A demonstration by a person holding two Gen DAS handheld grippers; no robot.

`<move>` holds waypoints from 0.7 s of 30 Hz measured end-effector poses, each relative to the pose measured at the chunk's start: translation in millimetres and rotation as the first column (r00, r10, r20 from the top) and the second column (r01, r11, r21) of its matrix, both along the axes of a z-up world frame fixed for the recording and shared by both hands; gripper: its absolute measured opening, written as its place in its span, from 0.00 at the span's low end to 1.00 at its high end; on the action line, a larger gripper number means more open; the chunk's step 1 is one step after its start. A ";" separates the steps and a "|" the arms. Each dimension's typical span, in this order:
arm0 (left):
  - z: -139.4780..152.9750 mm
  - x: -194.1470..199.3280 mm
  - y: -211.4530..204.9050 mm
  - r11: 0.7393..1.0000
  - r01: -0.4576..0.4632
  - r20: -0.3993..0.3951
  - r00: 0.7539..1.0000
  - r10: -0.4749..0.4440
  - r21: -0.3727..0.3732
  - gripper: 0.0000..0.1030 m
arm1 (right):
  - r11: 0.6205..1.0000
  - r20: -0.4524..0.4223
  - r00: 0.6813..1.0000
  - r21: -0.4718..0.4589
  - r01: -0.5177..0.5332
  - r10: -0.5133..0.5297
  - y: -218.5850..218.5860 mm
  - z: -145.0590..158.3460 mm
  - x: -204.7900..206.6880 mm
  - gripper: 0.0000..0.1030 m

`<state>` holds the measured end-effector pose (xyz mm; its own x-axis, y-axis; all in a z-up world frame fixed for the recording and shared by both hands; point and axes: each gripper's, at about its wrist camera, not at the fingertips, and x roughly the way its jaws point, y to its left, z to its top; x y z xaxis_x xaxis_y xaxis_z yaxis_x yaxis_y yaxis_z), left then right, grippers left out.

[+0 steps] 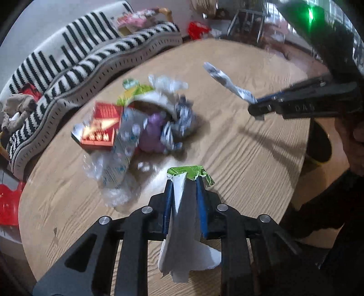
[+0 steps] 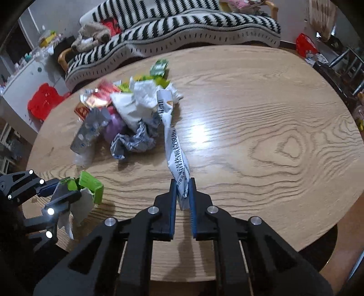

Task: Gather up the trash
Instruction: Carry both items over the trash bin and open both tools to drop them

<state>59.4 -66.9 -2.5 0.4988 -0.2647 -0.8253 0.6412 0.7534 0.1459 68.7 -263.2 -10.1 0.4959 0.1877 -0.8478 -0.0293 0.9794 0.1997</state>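
Observation:
A pile of trash (image 1: 141,120) lies on the round wooden table (image 1: 250,159): a red box, crumpled paper, clear plastic, a purple item, green cartons. My left gripper (image 1: 183,179) is shut on a green carton with white paper (image 1: 182,218), held above the table in front of the pile. My right gripper (image 2: 182,184) is shut on a long twisted white printed wrapper (image 2: 175,145) that points toward the pile (image 2: 127,113). In the left wrist view the right gripper (image 1: 257,105) holds that wrapper (image 1: 227,82) in the air to the right. The left gripper (image 2: 66,191) shows at lower left in the right wrist view.
A black-and-white striped sofa (image 2: 182,29) runs behind the table. Red bags (image 2: 44,100) sit on the floor at left and far right (image 2: 306,46). A metal chair frame (image 1: 248,20) stands beyond the table. The table's right half (image 2: 284,136) is bare wood.

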 end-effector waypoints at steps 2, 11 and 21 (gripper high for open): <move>13.3 -2.4 -6.1 0.998 -0.018 -0.007 1.000 0.018 -0.053 0.19 | 0.999 0.034 0.999 0.022 0.034 -0.035 -21.7 14.2 -11.6 0.11; 37.0 -16.0 -119.8 0.977 0.024 -0.020 0.999 -0.029 -0.211 0.19 | 0.953 0.080 0.951 0.070 0.294 -0.300 -161.1 29.3 -88.6 0.11; -4.8 -63.4 -297.6 0.913 0.224 -0.121 0.953 -0.279 -0.342 0.20 | 0.823 -0.037 0.827 0.077 0.563 -0.562 -317.4 -30.7 -191.8 0.11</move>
<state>-4.0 -364.4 -7.3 0.2457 -0.6275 -0.7388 0.8096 0.5520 -0.1996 -123.2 -580.6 -40.8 0.5268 -0.0524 -0.8484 0.5242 0.8057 0.2757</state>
